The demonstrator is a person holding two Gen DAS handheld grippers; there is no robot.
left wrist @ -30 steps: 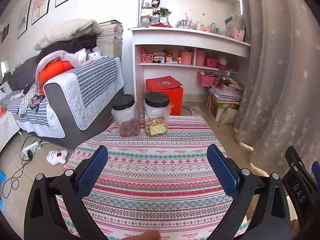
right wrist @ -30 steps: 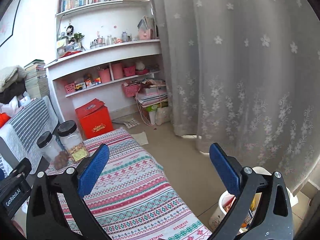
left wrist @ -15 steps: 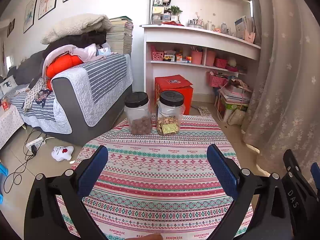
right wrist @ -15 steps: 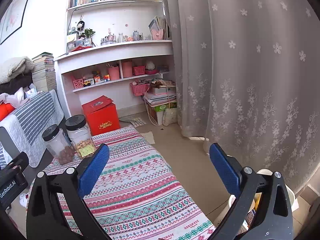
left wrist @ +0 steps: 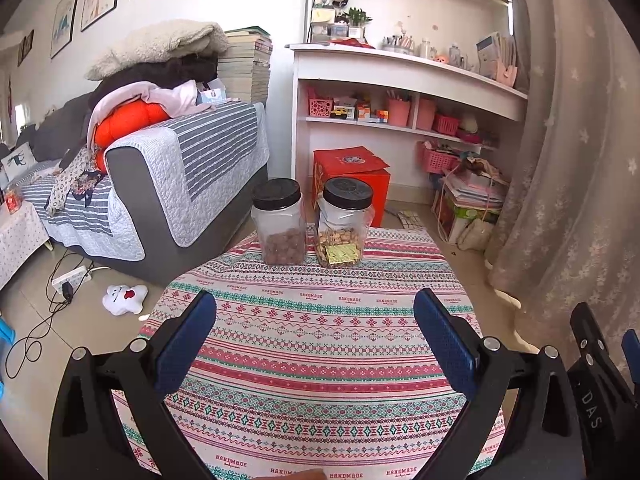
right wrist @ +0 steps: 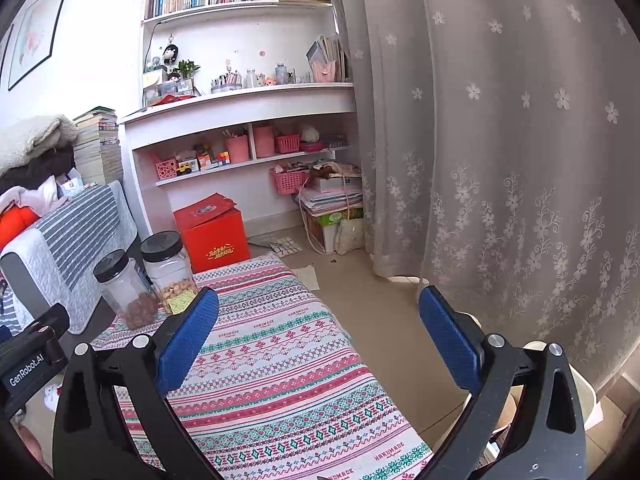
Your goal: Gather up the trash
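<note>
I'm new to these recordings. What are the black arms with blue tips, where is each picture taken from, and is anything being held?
A person holds a two-finger gripper in each hand, with a camera on each looking along the fingers. One view shows the left gripper open and empty above a table with a patterned cloth. Two black-lidded jars stand at its far end. The other view shows the right gripper, also open and empty, over the table's edge, with a white bin on the floor behind its finger.

tablecloth (left wrist: 320, 344): pink-teal-white bands | box (left wrist: 352, 176): red | curtain (right wrist: 500, 160): grey, perhaps white flowers
</note>
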